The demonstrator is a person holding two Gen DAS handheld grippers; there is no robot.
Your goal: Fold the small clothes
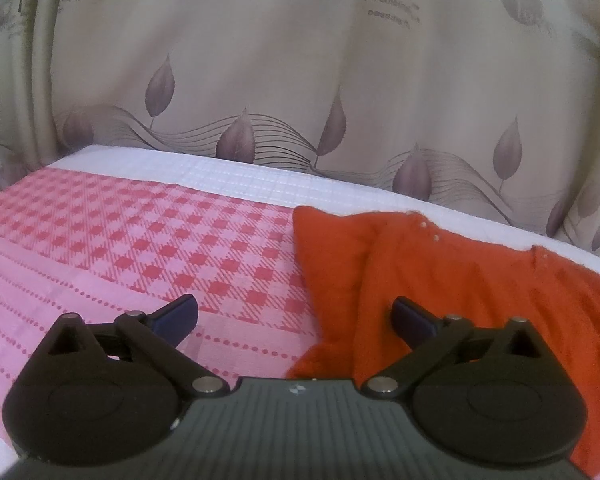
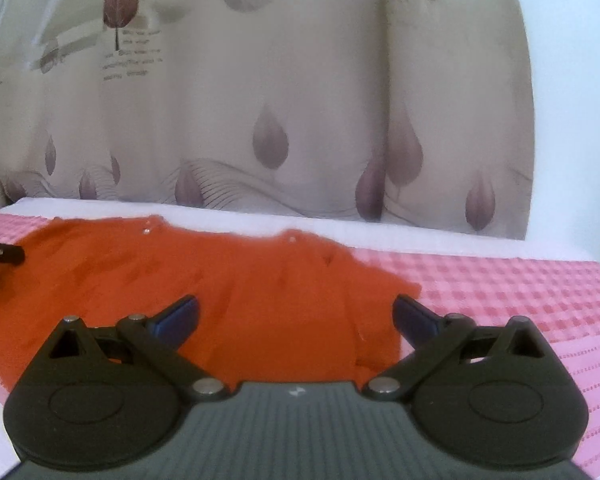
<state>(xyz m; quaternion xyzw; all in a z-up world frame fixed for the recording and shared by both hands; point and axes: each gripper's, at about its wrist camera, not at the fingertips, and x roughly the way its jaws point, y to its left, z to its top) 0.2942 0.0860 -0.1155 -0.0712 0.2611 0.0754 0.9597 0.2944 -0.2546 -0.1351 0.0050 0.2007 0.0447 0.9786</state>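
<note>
A leaf-printed curtain (image 2: 260,120) hangs behind a pink checked tablecloth (image 1: 140,240), where the orange garment (image 2: 220,280) lies spread near the far edge (snap buttons along its top). Both the left gripper (image 1: 294,316) and right gripper (image 2: 296,316) gape wide, holding nothing. Folding looks barely begun; one side bunches. The garment's near hem hides behind the grippers.

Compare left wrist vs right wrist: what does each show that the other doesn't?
Left wrist only: the left gripper head-on, open, over the garment's left edge; bold lettering high on the curtain.
Right wrist only: the right gripper, open, over the garment's right part; white wall at right.
Both: the orange garment lying on the pink checked cloth, nothing gripped.
</note>
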